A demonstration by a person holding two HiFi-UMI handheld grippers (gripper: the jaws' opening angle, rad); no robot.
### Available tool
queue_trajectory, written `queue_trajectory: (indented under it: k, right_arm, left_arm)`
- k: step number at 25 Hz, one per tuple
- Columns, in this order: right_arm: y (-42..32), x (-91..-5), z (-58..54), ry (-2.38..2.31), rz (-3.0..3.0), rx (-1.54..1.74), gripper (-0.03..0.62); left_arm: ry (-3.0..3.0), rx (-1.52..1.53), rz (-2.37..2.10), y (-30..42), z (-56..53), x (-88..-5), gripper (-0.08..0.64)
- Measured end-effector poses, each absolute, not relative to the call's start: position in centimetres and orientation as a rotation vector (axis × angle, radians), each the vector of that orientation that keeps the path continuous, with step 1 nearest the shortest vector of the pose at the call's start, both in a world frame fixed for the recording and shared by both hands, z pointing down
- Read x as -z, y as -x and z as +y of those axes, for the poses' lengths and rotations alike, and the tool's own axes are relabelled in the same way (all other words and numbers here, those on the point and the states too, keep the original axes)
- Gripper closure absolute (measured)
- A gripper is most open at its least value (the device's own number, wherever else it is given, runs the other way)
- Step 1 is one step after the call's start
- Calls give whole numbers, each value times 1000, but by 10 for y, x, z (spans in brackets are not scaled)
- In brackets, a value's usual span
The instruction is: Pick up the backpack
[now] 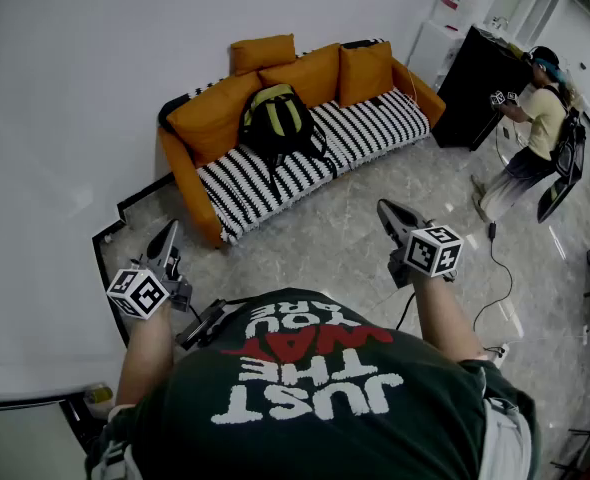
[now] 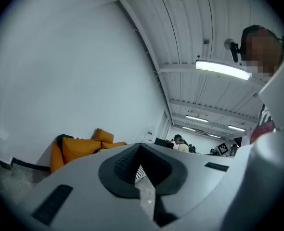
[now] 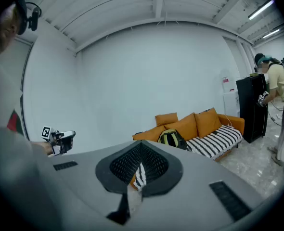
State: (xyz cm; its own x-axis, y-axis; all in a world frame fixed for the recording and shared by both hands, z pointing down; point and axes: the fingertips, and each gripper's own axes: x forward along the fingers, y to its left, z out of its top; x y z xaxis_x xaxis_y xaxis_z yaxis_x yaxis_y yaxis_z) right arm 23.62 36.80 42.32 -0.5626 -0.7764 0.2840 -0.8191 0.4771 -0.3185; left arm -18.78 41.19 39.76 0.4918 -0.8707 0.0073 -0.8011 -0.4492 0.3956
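A black backpack (image 1: 278,118) with yellow-green panels stands upright on the striped seat of an orange sofa (image 1: 187,178), leaning against the back cushions. The right gripper view shows the same backpack (image 3: 171,138) across the room. My left gripper (image 1: 165,240) is held out at the lower left, jaws together and empty. My right gripper (image 1: 391,214) points toward the sofa from the floor's middle, shut with nothing in it. Both are well short of the sofa. In their own views the left gripper (image 2: 141,150) and right gripper (image 3: 141,148) show only a thin slit between the jaws.
A second person (image 1: 535,133) stands at the right beside a black cabinet (image 1: 475,88). A cable (image 1: 500,268) trails over the marble floor. A white wall runs along the left, with a dark-edged ledge (image 1: 115,230) by my left gripper.
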Motion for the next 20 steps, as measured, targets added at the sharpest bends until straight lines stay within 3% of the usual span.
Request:
queue_trajectory:
  k: [20]
  right_arm:
    - [-272, -424, 375, -1341, -2682, -626, 563]
  left_arm:
    - [-2401, 246, -1411, 134, 415, -394, 560]
